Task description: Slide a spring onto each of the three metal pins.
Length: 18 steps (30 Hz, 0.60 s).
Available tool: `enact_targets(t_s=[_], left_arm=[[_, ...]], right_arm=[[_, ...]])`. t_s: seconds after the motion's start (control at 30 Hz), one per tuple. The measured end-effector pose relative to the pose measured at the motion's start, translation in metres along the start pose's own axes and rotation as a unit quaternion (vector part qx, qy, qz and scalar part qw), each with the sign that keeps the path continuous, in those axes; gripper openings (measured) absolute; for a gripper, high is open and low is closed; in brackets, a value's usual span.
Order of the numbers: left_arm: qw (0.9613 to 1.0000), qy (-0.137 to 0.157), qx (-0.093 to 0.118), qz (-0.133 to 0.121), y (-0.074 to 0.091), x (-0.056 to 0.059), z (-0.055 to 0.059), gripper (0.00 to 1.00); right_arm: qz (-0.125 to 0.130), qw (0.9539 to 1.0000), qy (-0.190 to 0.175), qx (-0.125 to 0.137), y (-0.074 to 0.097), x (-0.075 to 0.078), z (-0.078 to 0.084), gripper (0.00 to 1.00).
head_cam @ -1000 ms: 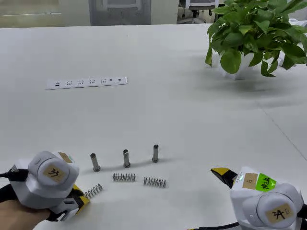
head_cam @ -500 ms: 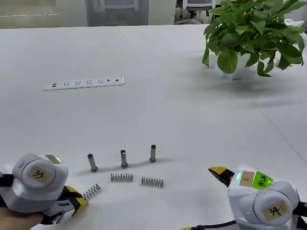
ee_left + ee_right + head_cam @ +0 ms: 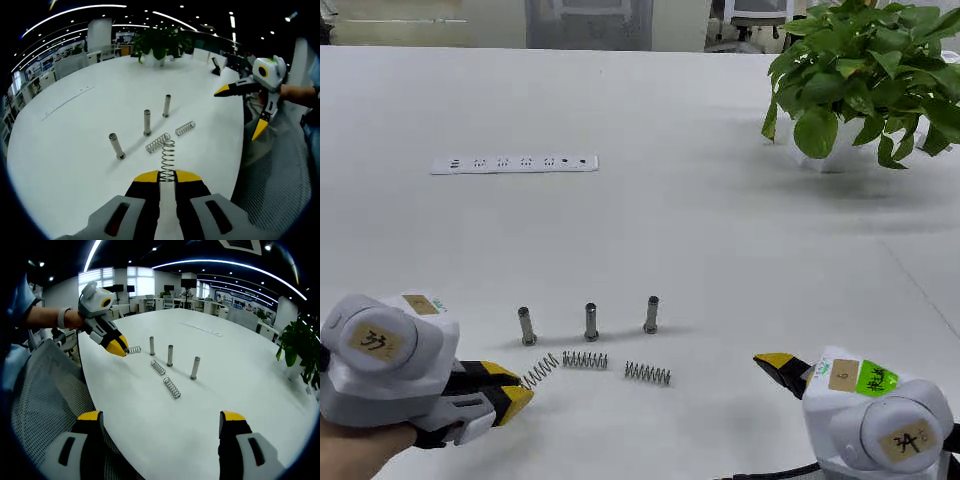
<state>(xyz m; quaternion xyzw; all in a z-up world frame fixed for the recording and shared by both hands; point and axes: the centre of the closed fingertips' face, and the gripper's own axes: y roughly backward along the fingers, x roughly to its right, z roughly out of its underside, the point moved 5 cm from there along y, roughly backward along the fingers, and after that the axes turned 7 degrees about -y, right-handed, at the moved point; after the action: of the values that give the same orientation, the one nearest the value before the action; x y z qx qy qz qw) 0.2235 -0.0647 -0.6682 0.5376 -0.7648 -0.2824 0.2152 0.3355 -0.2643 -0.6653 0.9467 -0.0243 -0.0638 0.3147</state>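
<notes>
Head view cuts the right gripper (image 3: 160,418) at the bottom edge: one yellow tip is seen and the 2nd jaw is out of frame. Its own view shows both jaws standing wide apart w/ nothing btw. them, over the near edge of the white table (image 3: 720,250). The hand under the left gripper (image 3: 167,176) is also cut by the frame corner in head view. The left gripper is clamped on the held spring (image 3: 168,156). The near end of this spring is hidden btw. the yellow tips, so I cannot tell how much of it is inside. Its free end points toward the pins and comes just beside the end of the middle spring (image 3: 584,359). Whether the two touch is not clear, because in left gripper view the coils overlap. Whether the free end rests on the table I cannot tell either. In right gripper view the held spring is too small to read well. It is a thin bright wire coil w/ open turns, straight. The middle spring and the right spring (image 3: 648,373) are the same type. They lie flat on the table on the near side of the pins, apart from each other. The 3 pins stand upright in a row: left pin (image 3: 526,326), middle pin (image 3: 591,321), right pin (image 3: 651,314). Each is a short grey metal rod, a bit wider at the foot, and all 3 are bare. Far behind lie a white power strip (image 3: 515,163) and a green plant (image 3: 865,70), partly cut by the frame edge.
</notes>
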Motion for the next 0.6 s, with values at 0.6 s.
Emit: enact_targets(t_s=[0.6], left_arm=[[0.982,-0.148,0.026,0.114,0.0,0.044,-0.022,0.1]], right_arm=[[-0.083,0.9964,0.012,0.013,-0.001,-0.02,-0.042,0.75]])
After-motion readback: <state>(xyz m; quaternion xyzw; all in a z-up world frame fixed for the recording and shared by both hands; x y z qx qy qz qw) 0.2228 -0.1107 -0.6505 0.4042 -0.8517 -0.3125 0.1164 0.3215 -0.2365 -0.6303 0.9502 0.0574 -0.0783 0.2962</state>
